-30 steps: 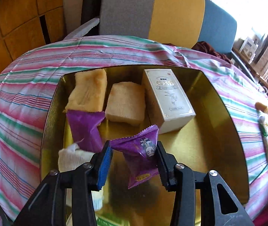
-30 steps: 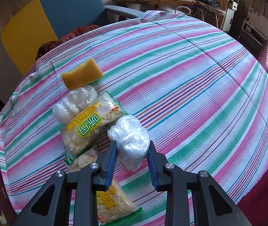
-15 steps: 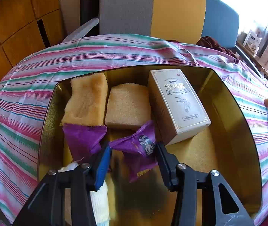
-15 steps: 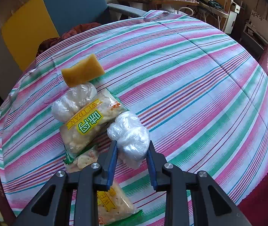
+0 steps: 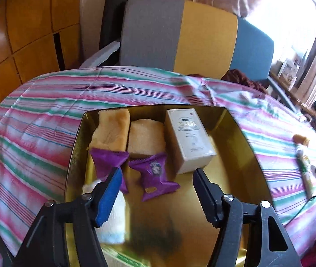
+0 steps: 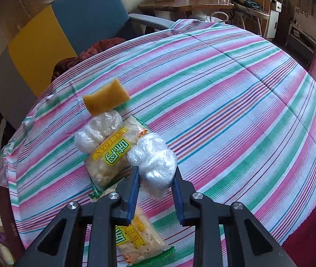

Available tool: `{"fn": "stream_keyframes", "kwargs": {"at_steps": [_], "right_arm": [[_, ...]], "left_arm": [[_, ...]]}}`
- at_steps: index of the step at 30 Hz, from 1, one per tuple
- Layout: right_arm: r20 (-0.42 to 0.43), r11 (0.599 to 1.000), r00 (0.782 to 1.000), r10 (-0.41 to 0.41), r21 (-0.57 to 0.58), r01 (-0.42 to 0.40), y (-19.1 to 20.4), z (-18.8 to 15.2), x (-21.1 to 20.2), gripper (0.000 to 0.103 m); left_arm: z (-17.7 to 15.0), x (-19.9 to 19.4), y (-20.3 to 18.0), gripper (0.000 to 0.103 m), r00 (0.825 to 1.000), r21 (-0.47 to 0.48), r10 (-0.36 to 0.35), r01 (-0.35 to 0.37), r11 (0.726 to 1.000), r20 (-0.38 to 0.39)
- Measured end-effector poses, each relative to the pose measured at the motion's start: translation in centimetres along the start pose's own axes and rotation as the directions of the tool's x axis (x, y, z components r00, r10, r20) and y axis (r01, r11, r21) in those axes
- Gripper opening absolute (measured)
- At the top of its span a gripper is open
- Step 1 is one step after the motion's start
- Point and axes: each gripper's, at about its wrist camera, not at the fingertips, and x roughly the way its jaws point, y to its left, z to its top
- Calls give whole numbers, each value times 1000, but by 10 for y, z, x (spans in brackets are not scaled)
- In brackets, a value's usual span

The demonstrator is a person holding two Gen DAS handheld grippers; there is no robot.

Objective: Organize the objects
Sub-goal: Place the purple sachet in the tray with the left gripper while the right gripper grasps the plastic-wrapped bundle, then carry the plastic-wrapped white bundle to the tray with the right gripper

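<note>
In the left wrist view my left gripper (image 5: 156,175) is open above a gold tin tray (image 5: 244,155). A purple snack packet (image 5: 155,173) lies in the tray just beyond the fingers, beside a second purple packet (image 5: 107,162), two yellow sponge cakes (image 5: 113,130), a white box (image 5: 188,138) and a white cloth (image 5: 113,220). In the right wrist view my right gripper (image 6: 155,178) is shut on a clear plastic-wrapped bundle (image 6: 154,158), held just above the striped cloth.
On the striped tablecloth (image 6: 235,111) lie two cracker packs (image 6: 111,153), another clear-wrapped bundle (image 6: 97,129) and a yellow sponge cake (image 6: 105,98). A grey, yellow and blue chair (image 5: 180,35) stands behind the table. A wooden cabinet (image 5: 24,33) is at left.
My left gripper has opened and let the purple packet drop into the tray, then drawn back. My right gripper stays shut on the bundle and has lifted slightly.
</note>
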Motion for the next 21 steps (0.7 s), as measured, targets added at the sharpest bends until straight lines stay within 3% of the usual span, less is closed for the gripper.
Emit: {"fn": "stream_keyframes", "kwargs": {"at_steps": [10, 21], "right_arm": [[50, 989, 992, 116, -97, -111, 26, -5, -16, 27], [52, 975, 988, 145, -180, -133, 43, -12, -18, 27]], "left_arm": [[-32, -31, -14, 67, 999, 13, -50, 50, 999, 11], [-57, -49, -15, 67, 997, 57, 58, -61, 997, 57]]}}
